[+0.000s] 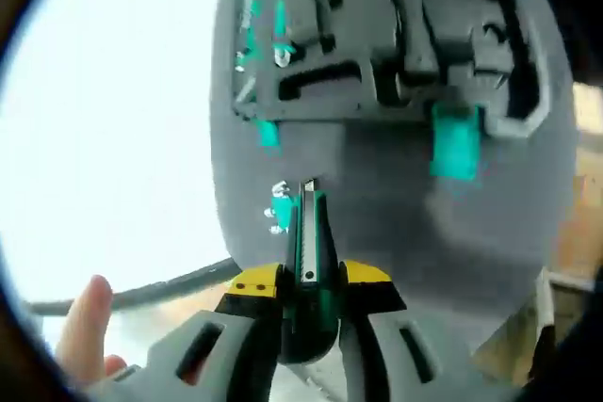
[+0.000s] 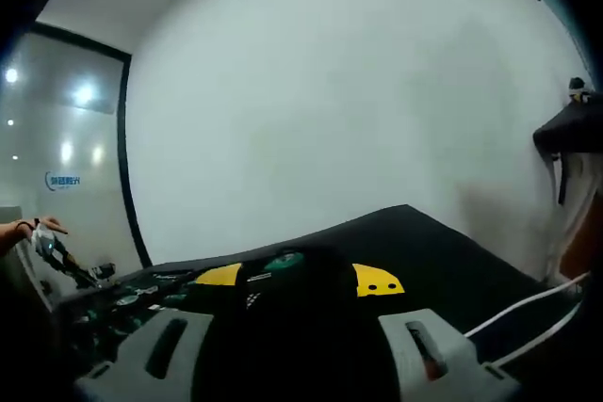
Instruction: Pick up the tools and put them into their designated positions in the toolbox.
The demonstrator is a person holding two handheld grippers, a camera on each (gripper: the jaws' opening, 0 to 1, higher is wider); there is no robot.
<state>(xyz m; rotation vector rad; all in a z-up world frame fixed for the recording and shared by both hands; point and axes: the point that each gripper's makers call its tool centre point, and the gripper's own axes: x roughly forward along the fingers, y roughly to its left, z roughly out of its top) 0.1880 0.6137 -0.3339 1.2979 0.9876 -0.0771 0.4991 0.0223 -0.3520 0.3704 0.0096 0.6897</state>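
My left gripper (image 1: 311,281) is shut on a green and black utility knife (image 1: 309,228), whose blade end points toward the open toolbox (image 1: 396,214). Its grey foam insert (image 1: 377,54) has shaped cut-outs, and teal-handled tools (image 1: 254,16) lie in the slots on the left side. My right gripper (image 2: 298,280) faces a white wall, its yellow pads (image 2: 377,281) closed against a bulky black tool with a green mark (image 2: 283,261). In the right gripper view, the toolbox's tool rows (image 2: 122,303) appear at lower left.
Teal latches (image 1: 455,143) stick out of the toolbox's near edge. A small teal and silver piece (image 1: 279,204) lies beside the knife. A fingertip (image 1: 85,327) and a grey cable (image 1: 160,284) are at lower left. A black surface (image 2: 424,242) stretches ahead of the right gripper.
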